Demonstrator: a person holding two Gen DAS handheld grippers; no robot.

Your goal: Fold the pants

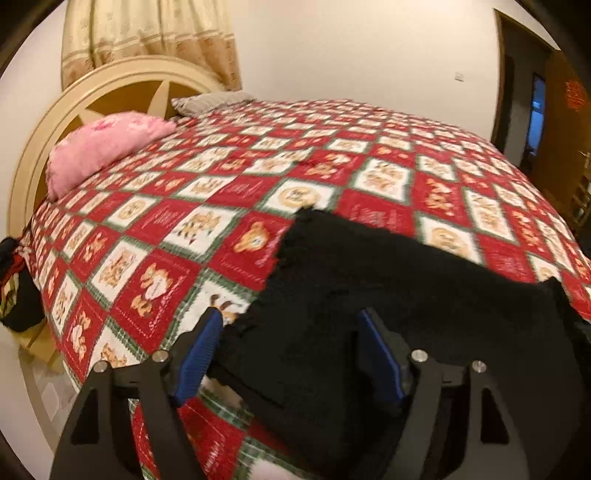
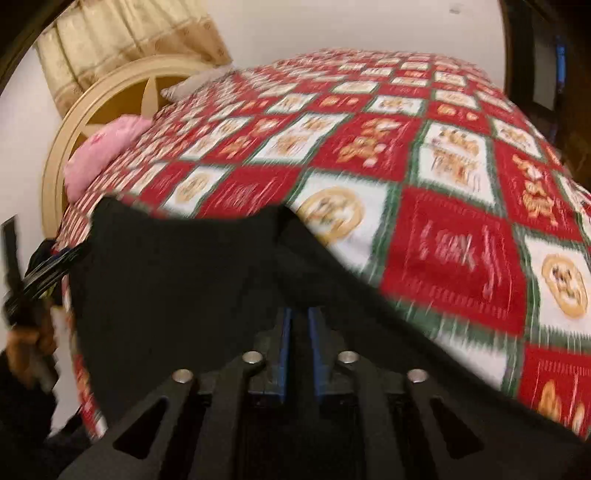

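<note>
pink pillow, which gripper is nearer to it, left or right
Left. The left gripper hovers over the black pants on the side toward the pink pillow. The right gripper works the pants' other side, farther from the pillow.

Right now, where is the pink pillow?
In both views the pink pillow lies at the bed's far left, against the cream headboard, beside a grey pillow.

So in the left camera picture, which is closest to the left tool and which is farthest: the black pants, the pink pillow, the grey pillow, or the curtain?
1. Black fabric pants: right at the left tool, between its fingers.
2. Pink soft pillow: farther up the bed, on the left.
3. Grey pillow: behind it, by the headboard.
4. Beige patterned curtain: at the back wall.
</note>
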